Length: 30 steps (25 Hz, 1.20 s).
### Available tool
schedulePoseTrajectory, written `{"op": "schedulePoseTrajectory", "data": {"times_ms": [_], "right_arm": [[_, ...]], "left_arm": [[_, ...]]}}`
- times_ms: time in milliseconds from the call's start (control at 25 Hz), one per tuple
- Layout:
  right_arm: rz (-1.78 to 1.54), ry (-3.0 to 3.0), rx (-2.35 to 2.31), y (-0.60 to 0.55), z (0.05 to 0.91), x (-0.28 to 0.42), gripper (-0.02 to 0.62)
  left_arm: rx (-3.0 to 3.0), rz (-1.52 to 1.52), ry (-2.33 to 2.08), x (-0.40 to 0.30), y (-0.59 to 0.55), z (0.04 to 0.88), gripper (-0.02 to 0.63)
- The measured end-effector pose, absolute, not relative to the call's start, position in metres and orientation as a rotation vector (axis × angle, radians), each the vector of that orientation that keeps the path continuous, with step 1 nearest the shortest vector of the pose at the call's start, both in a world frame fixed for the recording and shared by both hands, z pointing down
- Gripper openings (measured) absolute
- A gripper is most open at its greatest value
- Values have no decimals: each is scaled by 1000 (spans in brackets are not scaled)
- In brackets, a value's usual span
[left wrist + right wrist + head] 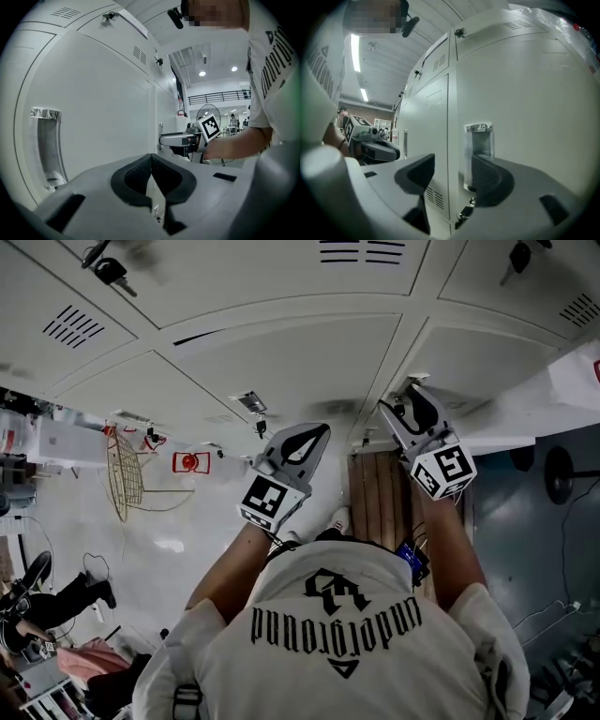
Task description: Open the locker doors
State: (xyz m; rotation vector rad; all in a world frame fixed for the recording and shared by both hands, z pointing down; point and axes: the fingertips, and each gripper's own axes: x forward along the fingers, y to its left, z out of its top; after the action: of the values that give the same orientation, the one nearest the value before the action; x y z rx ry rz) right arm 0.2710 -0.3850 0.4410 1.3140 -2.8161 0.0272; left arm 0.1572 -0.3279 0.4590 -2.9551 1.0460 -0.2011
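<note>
A bank of pale grey locker doors (300, 352) fills the top of the head view, all looking closed. My left gripper (302, 439) points at the doors with its jaws shut and empty; in the left gripper view its tips (151, 157) meet in front of a door seam. A recessed metal handle (47, 145) lies off to the left. My right gripper (412, 395) is close against the lockers. In the right gripper view it (452, 161) stands open, a door seam and a recessed handle (478, 150) showing between the jaws, which touch neither.
Keys hang in locks of the upper doors (111, 270) and below the right-hand handle (464, 213). A wooden bench (380, 493) stands under me. To the left are a wire fan (127, 474), a red extinguisher (189, 462) and a seated person (56, 601).
</note>
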Motion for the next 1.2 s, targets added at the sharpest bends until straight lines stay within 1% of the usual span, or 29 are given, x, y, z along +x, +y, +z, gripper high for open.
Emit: {"op": "schedulePoseTrajectory", "data": {"times_ms": [80, 560, 680, 1000, 1200], "right_arm": [[30, -2817, 1317, -387, 442, 269, 259], [5, -2754, 1440, -372, 442, 272, 252], [4, -2719, 1505, -359, 442, 278, 228], [1, -2631, 1667, -319, 443, 307, 115], [-7, -2605, 1676, -291, 443, 324, 120]], "left_arm": [[-2952, -202, 1051, 156, -329, 459, 8], [-2970, -185, 1014, 156, -326, 459, 8], [-2979, -180, 976, 160, -323, 457, 8], [-3017, -169, 856, 180, -312, 455, 8], [-3044, -165, 737, 208, -306, 455, 8]]}}
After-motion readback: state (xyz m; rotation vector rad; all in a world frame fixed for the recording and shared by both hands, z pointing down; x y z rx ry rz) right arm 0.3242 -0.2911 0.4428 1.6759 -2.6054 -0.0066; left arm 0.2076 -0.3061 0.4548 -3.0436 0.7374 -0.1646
